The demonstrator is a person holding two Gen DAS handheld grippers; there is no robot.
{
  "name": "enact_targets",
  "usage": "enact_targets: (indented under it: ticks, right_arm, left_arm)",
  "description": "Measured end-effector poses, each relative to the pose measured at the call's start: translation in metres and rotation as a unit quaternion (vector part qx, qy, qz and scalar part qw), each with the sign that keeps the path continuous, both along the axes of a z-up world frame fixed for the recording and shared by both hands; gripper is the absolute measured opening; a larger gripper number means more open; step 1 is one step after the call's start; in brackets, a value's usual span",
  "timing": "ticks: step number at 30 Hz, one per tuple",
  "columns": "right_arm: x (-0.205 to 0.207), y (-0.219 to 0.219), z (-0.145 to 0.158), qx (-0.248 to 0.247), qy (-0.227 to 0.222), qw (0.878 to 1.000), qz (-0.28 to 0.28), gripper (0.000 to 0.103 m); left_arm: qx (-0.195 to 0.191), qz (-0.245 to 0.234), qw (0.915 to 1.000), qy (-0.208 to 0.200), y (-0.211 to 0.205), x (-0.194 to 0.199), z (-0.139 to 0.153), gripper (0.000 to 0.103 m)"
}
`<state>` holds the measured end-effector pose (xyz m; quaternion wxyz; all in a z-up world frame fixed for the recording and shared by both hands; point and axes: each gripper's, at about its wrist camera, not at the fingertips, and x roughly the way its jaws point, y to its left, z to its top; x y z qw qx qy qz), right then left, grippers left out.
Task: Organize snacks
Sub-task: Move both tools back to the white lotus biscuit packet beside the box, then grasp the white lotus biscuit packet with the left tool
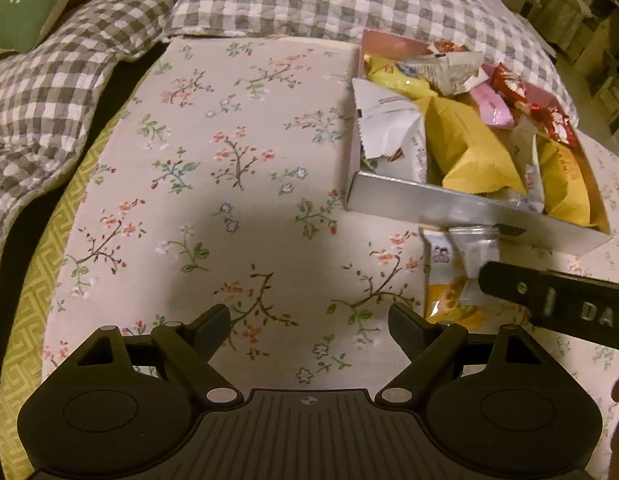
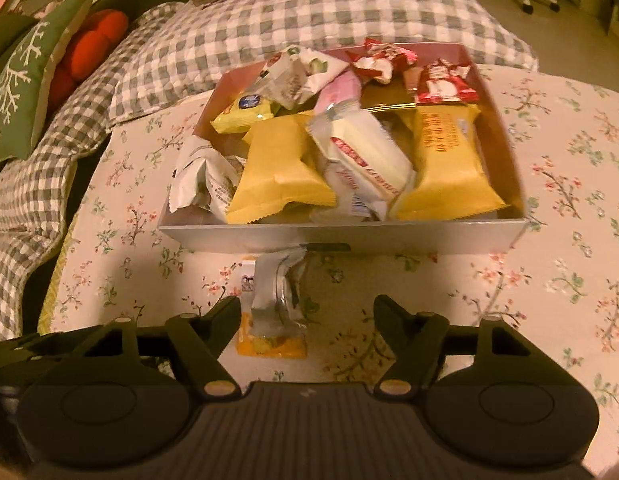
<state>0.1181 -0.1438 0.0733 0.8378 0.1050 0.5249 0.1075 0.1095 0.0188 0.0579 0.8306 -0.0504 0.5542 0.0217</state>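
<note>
The right tool (image 2: 307, 312) hovers with fingers spread, straddling a small white-and-orange foil snack packet (image 2: 274, 308) on the floral-print table (image 2: 549, 280), just before the snack-filled white cardboard box (image 2: 341, 234). Best to close across its narrow width (long axis points boxward). The left tool (image 1: 309, 320) gapes empty.

Legible text, as I read it from the feeds: raised letters "DAS" on the black body of the right gripper (image 1: 565, 304), cut off at the frame edge in the left wrist view. Print on the yellow packet (image 2: 445, 160) and the white packet with the red band (image 2: 365, 156) in the box (image 2: 341, 236) is too blurred for me to read. No numbers resolved.
</note>
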Motion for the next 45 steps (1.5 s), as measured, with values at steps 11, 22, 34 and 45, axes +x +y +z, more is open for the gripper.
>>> enact_targets:
  ticks: [11, 22, 34, 45]
  right_arm:
    - [0.009, 0.023, -0.008, -0.03, -0.016, 0.999, 0.037, 0.026]
    - [0.004, -0.006, 0.006, 0.0, 0.001, 1.0, -0.012, 0.023]
    - [-0.001, -0.049, 0.015, 0.026, 0.018, 0.997, -0.076, 0.022]
    - [-0.005, -0.068, 0.011, 0.019, 0.02, 0.995, -0.099, 0.022]
  left_arm:
    - [0.006, -0.003, 1.0, 0.002, 0.004, 0.001, -0.004, 0.088]
    - [-0.016, -0.012, 0.9997, -0.017, -0.007, 0.0, 0.0, 0.088]
    - [-0.04, -0.041, 0.9977, -0.035, -0.048, 0.004, -0.009, 0.088]
    - [-0.007, -0.075, 0.9953, -0.06, -0.078, 0.011, -0.023, 0.089]
